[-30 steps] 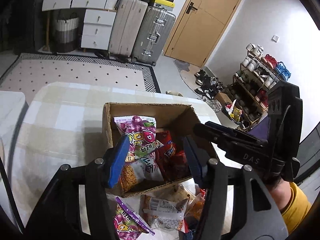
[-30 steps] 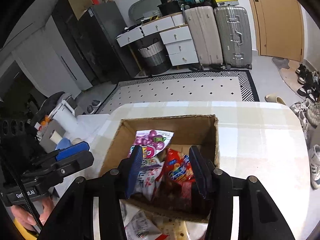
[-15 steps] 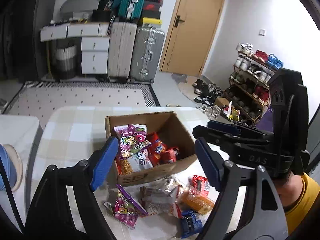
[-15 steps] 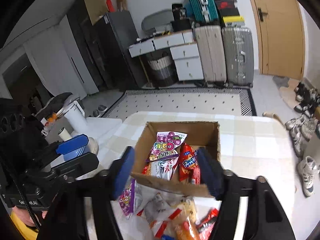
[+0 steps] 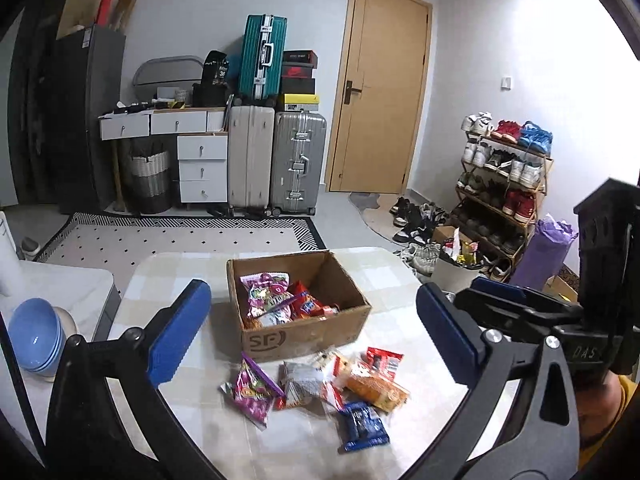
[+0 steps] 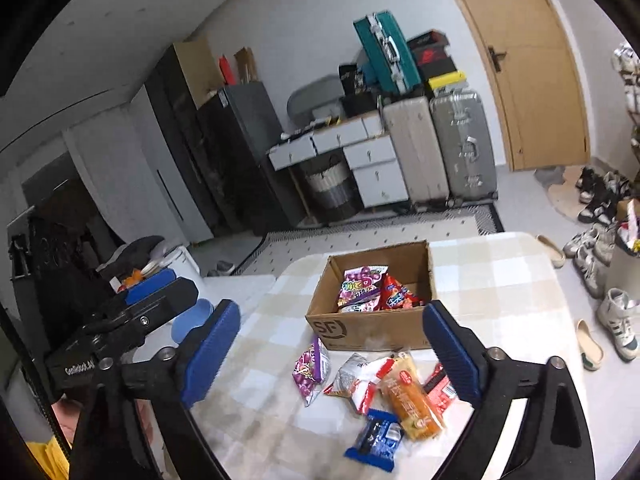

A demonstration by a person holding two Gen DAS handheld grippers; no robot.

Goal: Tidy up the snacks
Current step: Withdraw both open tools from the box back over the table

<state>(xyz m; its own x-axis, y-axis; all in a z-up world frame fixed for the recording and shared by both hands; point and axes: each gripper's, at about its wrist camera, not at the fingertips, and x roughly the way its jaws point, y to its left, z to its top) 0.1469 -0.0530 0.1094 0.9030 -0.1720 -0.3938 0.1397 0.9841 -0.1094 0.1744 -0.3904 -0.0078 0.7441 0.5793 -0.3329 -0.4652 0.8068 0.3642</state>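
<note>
- We see a cardboard box (image 5: 304, 336) on the checked table (image 5: 172, 276), its near wall printed "SF"; purple and red snack packets (image 5: 276, 300) lie inside.
- Loose snacks lie just before the box: a purple packet (image 6: 310, 368), a white-and-red packet (image 6: 356, 380), an orange packet (image 6: 412, 400), a red bar (image 6: 438, 386) and a blue packet (image 6: 376, 438); their print is too small for us to read.
- Our left gripper (image 5: 312, 332) is spread wide and holds nothing; its body reads "GenRobot.AI" in the right wrist view.
- Our right gripper (image 6: 332, 354) is likewise spread wide and empty; "DAS" shows on its body in the left wrist view.
</note>
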